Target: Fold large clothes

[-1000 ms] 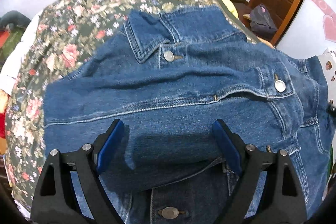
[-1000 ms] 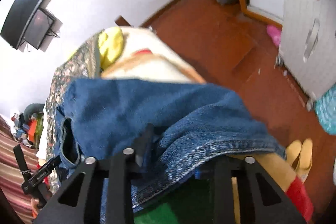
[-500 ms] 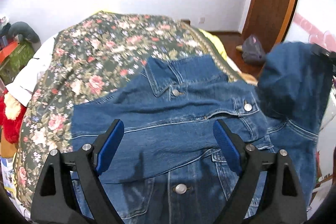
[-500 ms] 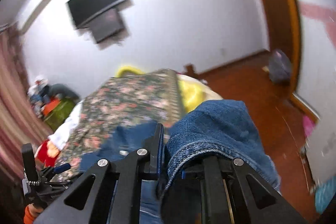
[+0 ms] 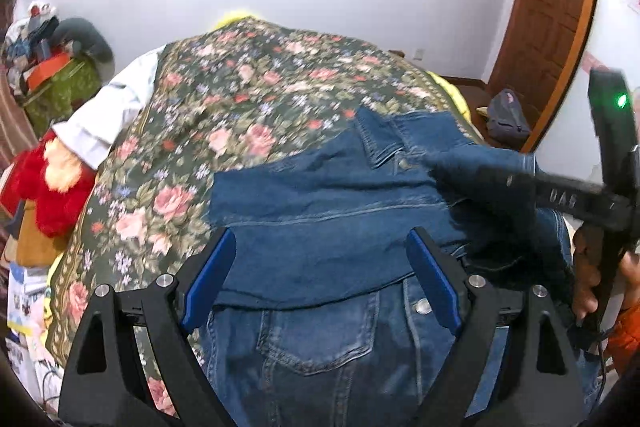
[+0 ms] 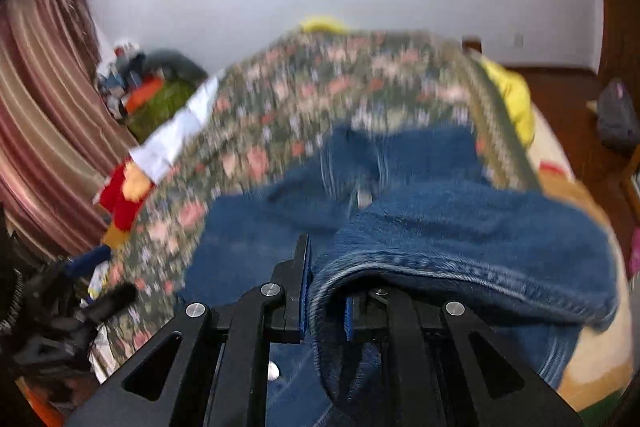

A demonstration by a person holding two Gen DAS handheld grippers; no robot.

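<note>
While folding: blue denim jacket (image 5: pixel 332 227) lay mid-frame on floral bedspread (image 5: pixel 240 99).
Right gripper (image 6: pixel 325 291): clamped on sleeve cuff (image 6: pixel 460 267) — crossing step.
Left gripper (image 5: pixel 320 275): wide apart, empty.
Next: probably lay sleeve flat — release.

Evenly bright; right wrist view motion-blurred, perhaps defocused.
</note>
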